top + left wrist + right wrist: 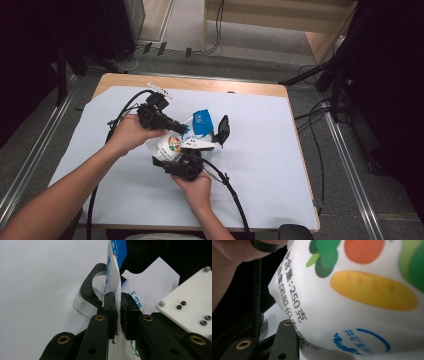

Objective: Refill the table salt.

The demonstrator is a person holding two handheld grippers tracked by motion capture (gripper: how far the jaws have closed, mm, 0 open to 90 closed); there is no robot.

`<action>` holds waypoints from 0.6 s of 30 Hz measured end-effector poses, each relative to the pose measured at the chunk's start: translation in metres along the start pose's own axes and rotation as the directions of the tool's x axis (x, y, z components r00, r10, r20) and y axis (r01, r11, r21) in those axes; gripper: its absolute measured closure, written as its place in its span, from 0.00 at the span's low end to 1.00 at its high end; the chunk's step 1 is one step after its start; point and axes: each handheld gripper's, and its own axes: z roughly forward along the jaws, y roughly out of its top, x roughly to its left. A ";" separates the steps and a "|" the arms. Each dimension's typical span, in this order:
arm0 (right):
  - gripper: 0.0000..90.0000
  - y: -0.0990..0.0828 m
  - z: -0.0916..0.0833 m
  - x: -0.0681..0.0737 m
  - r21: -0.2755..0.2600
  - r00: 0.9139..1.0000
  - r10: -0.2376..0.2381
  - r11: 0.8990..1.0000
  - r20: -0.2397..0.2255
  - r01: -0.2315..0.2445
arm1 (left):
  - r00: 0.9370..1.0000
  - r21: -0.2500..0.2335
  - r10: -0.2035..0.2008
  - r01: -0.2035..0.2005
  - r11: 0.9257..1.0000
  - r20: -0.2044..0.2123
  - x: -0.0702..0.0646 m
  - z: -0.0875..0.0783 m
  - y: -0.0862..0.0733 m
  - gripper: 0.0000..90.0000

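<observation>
1. Pouch (172, 145), white and blue, sits up off the white table cover (260, 165) between both grippers, mid-table in the high view.
2. Left gripper view: left gripper (118, 312) is pinching the pouch's (113, 277) thin edge tight.
3. Right gripper view: pouch (362, 302) fills the space beside one jaw of the right gripper (294, 345); can't tell its grip.

Left gripper (181, 128) points right, jaws clamped on the bag (172, 145); right gripper (186, 161) grips it from below.

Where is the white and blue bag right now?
In the high view the bag is at the table's middle, held between the left claw and the right claw, above the white sheet.
</observation>
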 end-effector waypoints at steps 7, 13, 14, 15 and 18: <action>0.63 -0.001 0.002 0.001 0.032 0.999 -0.032 0.999 0.029 0.032 | 1.000 0.010 -0.007 0.007 1.000 -0.001 -0.001 0.006 0.001 0.98; 0.65 0.000 0.002 0.000 0.046 0.997 -0.055 0.998 0.055 0.053 | 1.000 0.005 -0.011 0.011 1.000 -0.004 0.000 0.007 0.001 0.98; 0.67 0.001 0.002 0.000 0.049 0.997 -0.048 0.998 0.058 0.045 | 1.000 0.004 -0.009 0.009 1.000 -0.009 -0.001 0.007 0.001 0.98; 0.68 0.001 0.001 -0.001 0.048 0.998 -0.043 0.998 0.056 0.040 | 1.000 0.003 -0.010 0.010 1.000 -0.008 -0.001 0.007 0.001 0.98; 0.69 0.002 0.001 -0.001 0.039 0.999 -0.023 0.999 0.044 0.021 | 1.000 0.001 -0.013 0.013 1.000 -0.011 -0.001 0.006 0.001 0.97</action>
